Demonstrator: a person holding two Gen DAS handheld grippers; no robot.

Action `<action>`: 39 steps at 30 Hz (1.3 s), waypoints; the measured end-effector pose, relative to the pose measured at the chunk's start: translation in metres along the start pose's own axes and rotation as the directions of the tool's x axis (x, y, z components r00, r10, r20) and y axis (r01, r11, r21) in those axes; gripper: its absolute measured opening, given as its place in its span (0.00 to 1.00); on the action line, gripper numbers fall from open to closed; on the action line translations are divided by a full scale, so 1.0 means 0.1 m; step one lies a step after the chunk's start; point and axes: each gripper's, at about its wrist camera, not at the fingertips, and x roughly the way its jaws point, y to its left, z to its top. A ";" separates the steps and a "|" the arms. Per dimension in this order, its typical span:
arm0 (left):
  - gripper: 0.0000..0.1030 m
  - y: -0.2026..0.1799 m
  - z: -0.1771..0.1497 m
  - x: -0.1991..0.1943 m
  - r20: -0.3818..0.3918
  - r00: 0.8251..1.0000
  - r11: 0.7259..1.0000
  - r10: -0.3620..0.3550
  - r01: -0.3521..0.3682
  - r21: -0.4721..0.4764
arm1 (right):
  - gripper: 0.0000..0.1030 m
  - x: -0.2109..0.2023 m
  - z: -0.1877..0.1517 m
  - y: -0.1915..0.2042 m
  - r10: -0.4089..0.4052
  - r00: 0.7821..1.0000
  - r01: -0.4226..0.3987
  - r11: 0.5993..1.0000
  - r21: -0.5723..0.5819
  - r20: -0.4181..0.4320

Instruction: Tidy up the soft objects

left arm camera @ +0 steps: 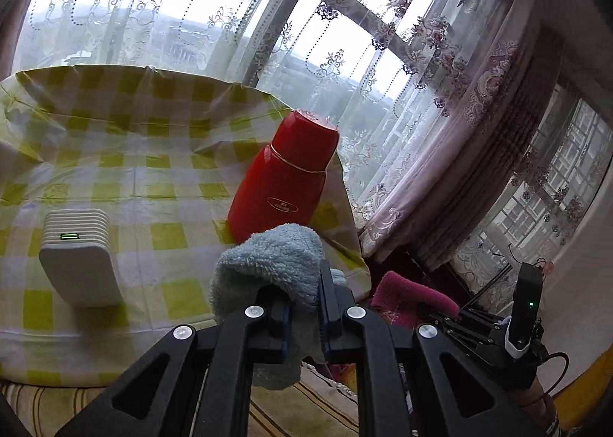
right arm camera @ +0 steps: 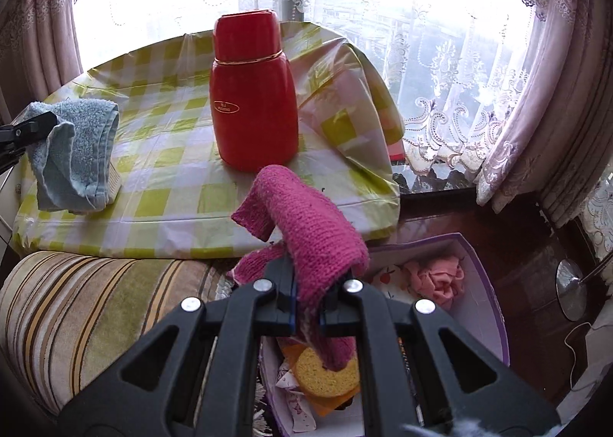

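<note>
My left gripper (left arm camera: 302,306) is shut on a light blue towel (left arm camera: 268,264), held above the near edge of the checked table; the towel also shows in the right wrist view (right arm camera: 76,153) hanging from the left gripper's finger (right arm camera: 34,126). My right gripper (right arm camera: 308,303) is shut on a magenta knitted cloth (right arm camera: 306,222), held over a purple-rimmed box (right arm camera: 494,283). The cloth also shows in the left wrist view (left arm camera: 410,299). The box holds a pink cloth (right arm camera: 436,280), a yellow sponge (right arm camera: 325,372) and other small items.
A red thermos (right arm camera: 253,92) stands on the yellow-green checked tablecloth (right arm camera: 172,176), and shows in the left wrist view (left arm camera: 287,176). A white ribbed device (left arm camera: 78,257) with a green light sits on the table's left. A striped cushion (right arm camera: 76,310) lies below the table. Lace curtains (right arm camera: 459,73) hang behind.
</note>
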 end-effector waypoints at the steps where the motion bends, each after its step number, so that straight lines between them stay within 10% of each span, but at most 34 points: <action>1: 0.11 -0.07 -0.04 0.07 -0.020 1.000 1.000 -0.020 0.020 -0.003 | 0.09 -0.02 -0.03 -0.06 -0.017 1.000 0.017 1.000 0.010 -0.001; 12: 0.15 -0.87 -0.51 0.94 -0.256 0.952 0.985 -0.169 0.173 -0.004 | 0.09 -0.17 -0.25 -0.66 -0.158 0.987 0.160 0.982 0.098 -0.037; 17: 0.70 -1.04 -0.66 1.12 -0.332 0.929 0.984 -0.163 0.178 0.014 | 0.19 -0.18 -0.33 -0.84 -0.197 0.978 0.204 0.970 0.133 -0.069; 21: 0.71 -1.12 -0.77 1.12 -0.389 0.906 0.979 -0.167 0.198 0.041 | 0.47 -0.22 -0.41 -0.93 -0.222 0.972 0.231 0.963 0.138 -0.077; 32: 0.79 -0.99 -1.24 1.08 -0.480 0.877 0.998 -0.012 0.042 0.051 | 0.52 -0.28 -0.59 -0.99 -0.227 0.969 0.238 0.961 0.140 -0.093; 39: 0.83 -0.90 -1.26 1.05 -0.459 0.887 0.999 -0.045 0.047 -0.007 | 0.52 -0.26 -0.66 -0.97 -0.216 0.971 0.229 0.964 0.133 -0.107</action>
